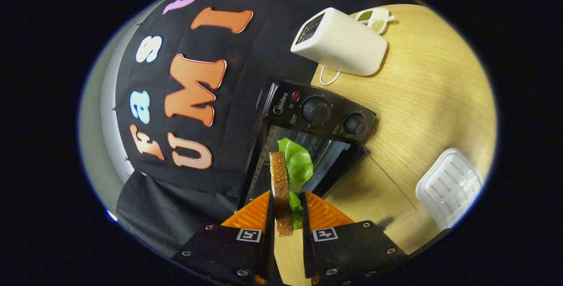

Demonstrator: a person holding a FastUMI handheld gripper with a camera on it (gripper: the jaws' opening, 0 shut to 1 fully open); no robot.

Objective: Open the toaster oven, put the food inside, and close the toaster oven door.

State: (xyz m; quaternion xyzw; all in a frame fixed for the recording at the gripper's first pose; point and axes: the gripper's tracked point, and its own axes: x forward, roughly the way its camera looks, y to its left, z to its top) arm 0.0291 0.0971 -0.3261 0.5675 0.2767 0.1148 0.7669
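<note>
The sandwich [283, 189], a slice of brown bread with green lettuce [298, 163] against it, stands on edge between the fingers of the hand-held gripper [288, 215], which are closed on it from both sides, one pressing the bread, the other the leaf side. It is carried in the air just in front of the toaster oven [308, 141], whose glass door [374, 193] is already down and lies flat toward the counter [431, 92], so the dark cavity is open straight ahead of the food.

The food looks light and soft. The bread would likely crush or bend under a hard squeeze, and the lettuce looks loose and slippery, apt to slide out if the grip slackens or the piece is tipped. The present hold low on the slice seems sensible; the upper part stands free and could catch on the top of the opening.

The lowered door lies under the approach path and must be cleared going in. On the oven's control panel sit two knobs [316, 110]. Beyond the oven a white appliance [341, 44] lies on the counter with a small divided dish [374, 18] behind it. A white plastic tray [451, 187] rests well off to the side of the door, out of the way.
</note>
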